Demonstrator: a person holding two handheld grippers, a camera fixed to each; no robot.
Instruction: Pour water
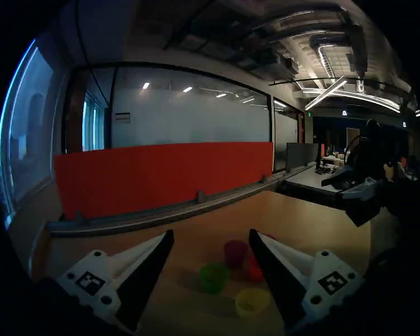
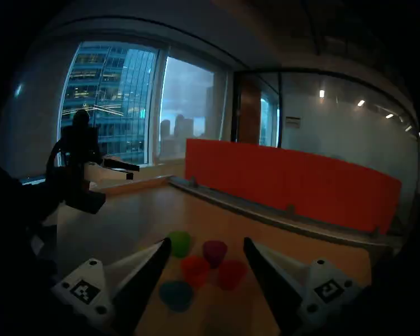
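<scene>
Small plastic cups stand grouped on the wooden table (image 1: pixel 299 218). In the left gripper view I see a green cup (image 1: pixel 214 277), a magenta cup (image 1: pixel 236 253), a yellow cup (image 1: pixel 252 301) and a red cup (image 1: pixel 255 272) partly behind one finger. My left gripper (image 1: pixel 210 232) hovers open above them, holding nothing. In the right gripper view the green cup (image 2: pixel 180 243), magenta cup (image 2: pixel 214 252), two red cups (image 2: pixel 195 270) (image 2: pixel 231 273) and a blue cup (image 2: pixel 176 294) lie under my open, empty right gripper (image 2: pixel 205 239). No water is visible in the dim light.
An orange partition (image 1: pixel 165 173) with a grey rail runs along the table's far edge. Large windows (image 2: pixel 115 106) stand beyond. Each view shows the other gripper farther off: the right gripper (image 1: pixel 347 187) and the left gripper (image 2: pixel 106 171), held by a dark-sleeved person.
</scene>
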